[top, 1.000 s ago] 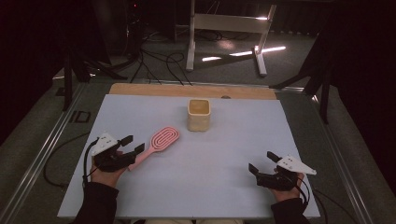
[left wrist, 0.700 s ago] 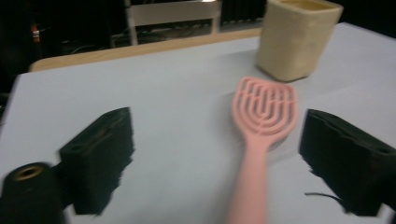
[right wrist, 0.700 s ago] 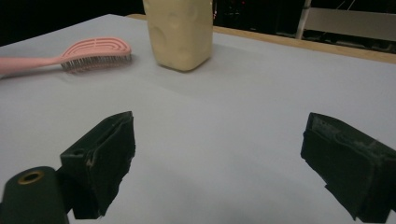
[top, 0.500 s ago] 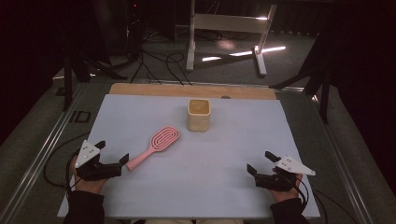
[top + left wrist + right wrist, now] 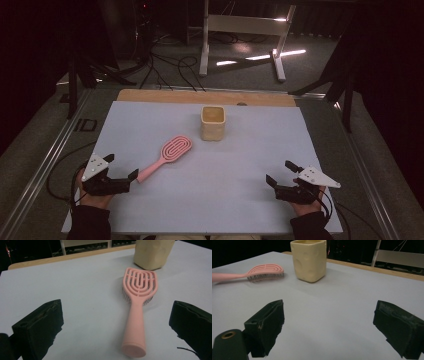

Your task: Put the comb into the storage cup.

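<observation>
Pink brush lying free, left gripper backed off just behind its handle

The left gripper (image 5: 120,172) has just been opening its jaws and they now stand wide, nothing pressed between them. The hairbrush (image 5: 169,154) lies flat on the pale blue-grey mat (image 5: 250,150), handle end nearest the left gripper, long axis running diagonally up toward the cup (image 5: 213,122), head stopping short of it. It looks like smooth hard pink plastic, a vented loop-pattern head with fine bristles underneath and a round tapered handle. The cup is a cream, squarish, dimpled thing, looks ceramic. The right gripper (image 5: 282,172) sits well apart, jaws also wide and empty, so the left is clearly the nearer one.
</observation>
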{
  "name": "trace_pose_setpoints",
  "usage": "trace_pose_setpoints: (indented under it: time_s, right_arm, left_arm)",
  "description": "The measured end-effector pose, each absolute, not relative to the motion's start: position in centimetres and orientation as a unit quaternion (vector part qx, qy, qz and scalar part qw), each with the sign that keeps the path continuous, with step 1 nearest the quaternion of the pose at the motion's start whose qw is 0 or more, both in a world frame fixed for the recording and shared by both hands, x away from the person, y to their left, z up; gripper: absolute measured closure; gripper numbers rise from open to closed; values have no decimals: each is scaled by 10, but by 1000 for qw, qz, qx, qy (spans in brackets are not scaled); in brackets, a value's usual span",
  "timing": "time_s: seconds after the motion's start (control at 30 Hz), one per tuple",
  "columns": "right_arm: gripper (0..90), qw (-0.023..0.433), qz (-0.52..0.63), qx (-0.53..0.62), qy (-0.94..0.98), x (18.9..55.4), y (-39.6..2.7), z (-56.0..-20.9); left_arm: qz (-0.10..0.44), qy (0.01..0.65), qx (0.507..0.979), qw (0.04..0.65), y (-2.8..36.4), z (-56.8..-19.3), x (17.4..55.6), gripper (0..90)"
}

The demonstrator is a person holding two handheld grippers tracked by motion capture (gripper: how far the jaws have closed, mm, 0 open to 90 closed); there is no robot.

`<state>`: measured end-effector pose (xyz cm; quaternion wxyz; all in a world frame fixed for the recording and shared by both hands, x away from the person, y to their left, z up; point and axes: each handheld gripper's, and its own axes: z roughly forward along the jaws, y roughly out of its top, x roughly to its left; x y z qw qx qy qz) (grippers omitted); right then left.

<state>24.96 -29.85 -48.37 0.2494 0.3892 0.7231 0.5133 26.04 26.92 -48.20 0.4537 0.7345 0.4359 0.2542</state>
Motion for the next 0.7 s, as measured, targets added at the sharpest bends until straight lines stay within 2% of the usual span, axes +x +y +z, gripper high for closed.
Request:
trace_pose_setpoints:
  time_s: [0.7]
  right_arm:
    - [97,246,506,393,727,250,-298,-488]
  left_arm:
    - [233,444,744,442,257,-478,271,1]
